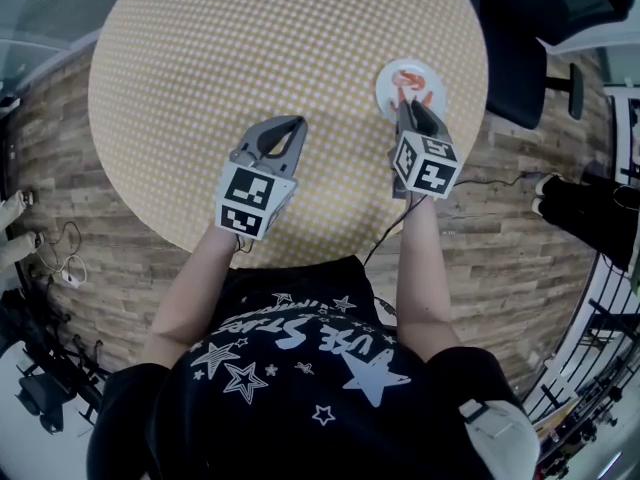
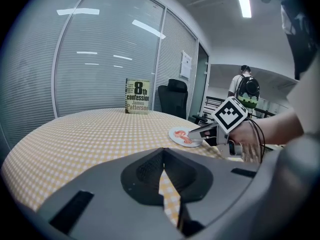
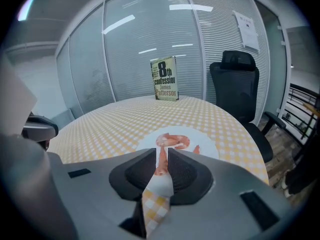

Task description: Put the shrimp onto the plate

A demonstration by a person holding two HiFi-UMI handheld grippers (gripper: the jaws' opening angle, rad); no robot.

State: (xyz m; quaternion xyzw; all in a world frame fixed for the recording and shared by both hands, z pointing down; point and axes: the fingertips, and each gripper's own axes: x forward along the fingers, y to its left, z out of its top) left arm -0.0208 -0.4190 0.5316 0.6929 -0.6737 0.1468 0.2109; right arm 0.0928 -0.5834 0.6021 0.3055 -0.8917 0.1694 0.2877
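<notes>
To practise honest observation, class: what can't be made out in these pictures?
- Head view: the right gripper covers the near edge of the plate, so whether the shrimp lies fully down is hidden.
- Right gripper view: its own jaws hide the plate's near rim.
- Left gripper view: the smaller print on the book is too small.

The right hand-held gripper (image 3: 160,153) covers part of the plate (image 3: 207,145), perhaps the shrimp (image 3: 172,140) tail.

bench (image 1: 250,48): checked cloth, matt
plate (image 1: 384,88): smooth glossy white
shrimp (image 1: 408,80): shiny, plasticky
left claw (image 1: 296,122), right claw (image 1: 404,106): matt grey plastic
floor (image 1: 520,230): wood planks, kinda rough
</notes>
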